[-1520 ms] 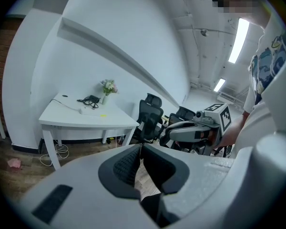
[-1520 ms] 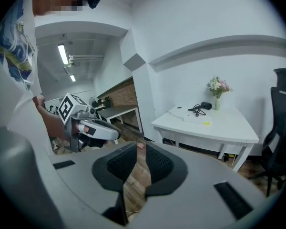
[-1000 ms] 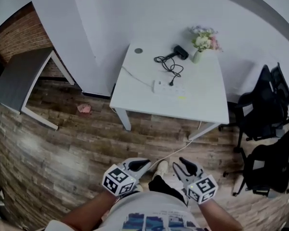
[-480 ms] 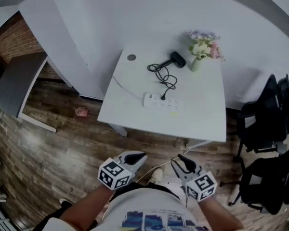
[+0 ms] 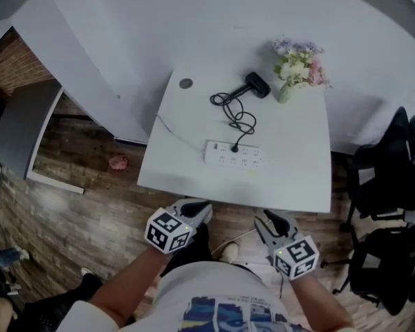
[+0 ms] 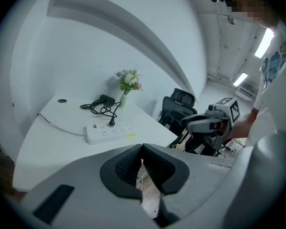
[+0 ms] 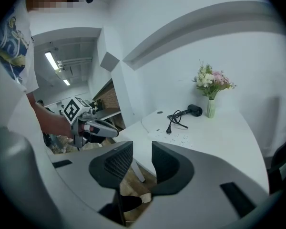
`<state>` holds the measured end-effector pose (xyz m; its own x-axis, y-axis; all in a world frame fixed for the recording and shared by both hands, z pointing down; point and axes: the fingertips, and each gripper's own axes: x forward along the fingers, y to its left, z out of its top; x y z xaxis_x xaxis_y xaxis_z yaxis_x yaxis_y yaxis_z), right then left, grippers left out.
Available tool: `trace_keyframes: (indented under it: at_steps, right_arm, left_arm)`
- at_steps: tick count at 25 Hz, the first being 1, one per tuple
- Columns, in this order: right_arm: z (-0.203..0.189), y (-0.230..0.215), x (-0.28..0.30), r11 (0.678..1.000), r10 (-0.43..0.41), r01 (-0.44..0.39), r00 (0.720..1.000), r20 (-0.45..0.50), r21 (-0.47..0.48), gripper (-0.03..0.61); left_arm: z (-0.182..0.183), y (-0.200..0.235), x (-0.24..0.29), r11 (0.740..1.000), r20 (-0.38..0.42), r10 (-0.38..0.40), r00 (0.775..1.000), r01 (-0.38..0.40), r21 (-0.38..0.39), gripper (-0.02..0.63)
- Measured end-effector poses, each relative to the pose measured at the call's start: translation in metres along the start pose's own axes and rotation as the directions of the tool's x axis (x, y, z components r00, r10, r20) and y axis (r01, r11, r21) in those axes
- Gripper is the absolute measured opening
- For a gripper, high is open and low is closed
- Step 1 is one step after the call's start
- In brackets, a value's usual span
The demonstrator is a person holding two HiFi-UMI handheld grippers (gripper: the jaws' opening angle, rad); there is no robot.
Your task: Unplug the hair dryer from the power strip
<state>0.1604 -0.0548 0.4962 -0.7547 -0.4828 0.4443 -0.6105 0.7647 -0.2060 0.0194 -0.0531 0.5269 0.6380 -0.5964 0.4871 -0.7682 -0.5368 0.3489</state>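
The left tool is seen closed and empty; beyond, a plug is seated in the power strip on the counter.

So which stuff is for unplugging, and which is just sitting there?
For the job: hair dryer, its plug, power strip.
Just lying about: vase of flowers, black chairs, pink scrap on the floor.

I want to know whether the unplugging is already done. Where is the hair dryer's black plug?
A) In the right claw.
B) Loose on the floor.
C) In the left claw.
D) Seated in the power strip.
D: the plug stands in the power strip on the white table, cord running back to the hair dryer.
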Motion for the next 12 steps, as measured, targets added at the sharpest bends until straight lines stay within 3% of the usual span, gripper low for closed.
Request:
trace_keyframes:
  at_steps: [12]
  right_arm:
    - [0.029,-0.038,0.085,0.991,-0.125,0.127,0.991,-0.048,0.045,0.112]
  left_arm:
    - [0.039,0.113,0.066,0.99,-0.098,-0.074,0.992,0.085,0.111,0.011]
